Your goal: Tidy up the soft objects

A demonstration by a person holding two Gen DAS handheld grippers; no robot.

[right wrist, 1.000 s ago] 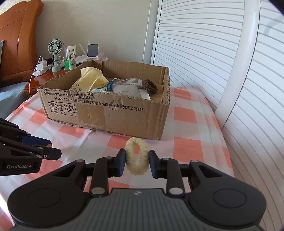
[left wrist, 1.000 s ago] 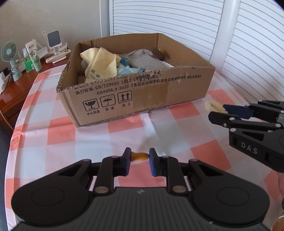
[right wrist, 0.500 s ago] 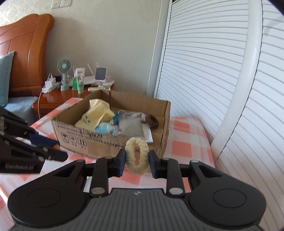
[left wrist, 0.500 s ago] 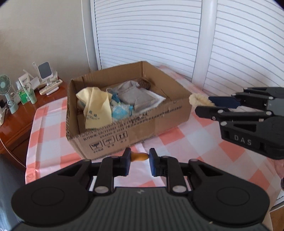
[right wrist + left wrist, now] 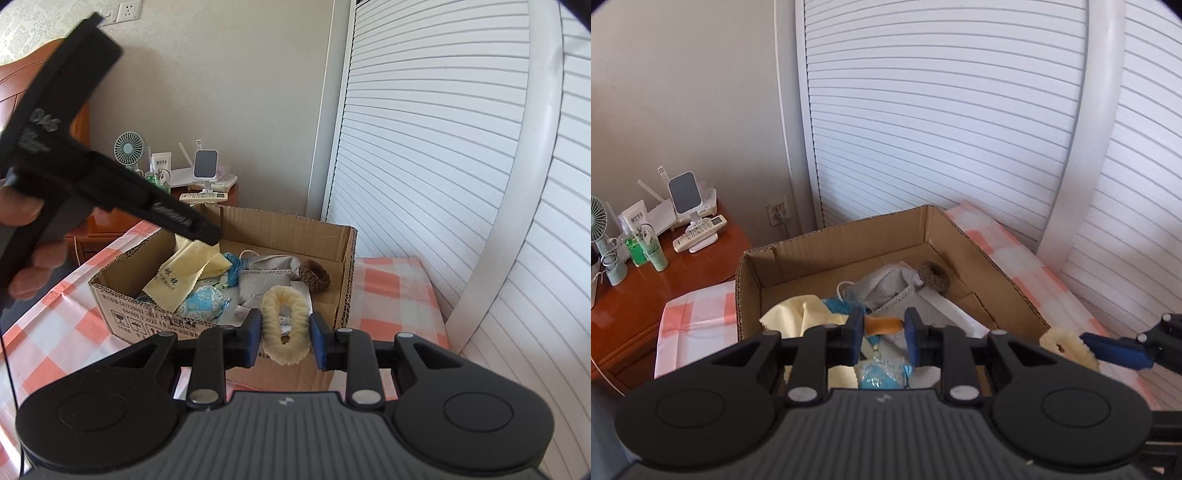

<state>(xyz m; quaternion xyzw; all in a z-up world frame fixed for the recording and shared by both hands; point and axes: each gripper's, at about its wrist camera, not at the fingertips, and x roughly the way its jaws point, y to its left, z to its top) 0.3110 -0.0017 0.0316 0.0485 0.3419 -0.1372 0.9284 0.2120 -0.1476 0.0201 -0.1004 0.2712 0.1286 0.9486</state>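
An open cardboard box (image 5: 990, 273) (image 5: 343, 251) stands on the checked tablecloth. It holds a yellow cloth (image 5: 184, 271), grey cloths (image 5: 886, 288), a blue-white item (image 5: 203, 304) and a brown scrunchie (image 5: 316, 275). My left gripper (image 5: 883, 326) is shut on a small orange soft piece (image 5: 884, 325) and hangs above the box's inside. My right gripper (image 5: 284, 334) is shut on a cream fluffy scrunchie (image 5: 284, 328), held above the box's near right part. The scrunchie also shows in the left wrist view (image 5: 1067, 347).
A wooden bedside table (image 5: 665, 266) to the left carries a small fan (image 5: 127, 149), bottles, a phone stand (image 5: 683, 195) and a remote. White slatted doors (image 5: 942, 110) stand behind the box. The checked table (image 5: 391, 288) extends right of the box.
Both grippers rose and moved forward over the box, each still holding its item. The left gripper now hangs over the box contents; the right one reached the box's near edge.
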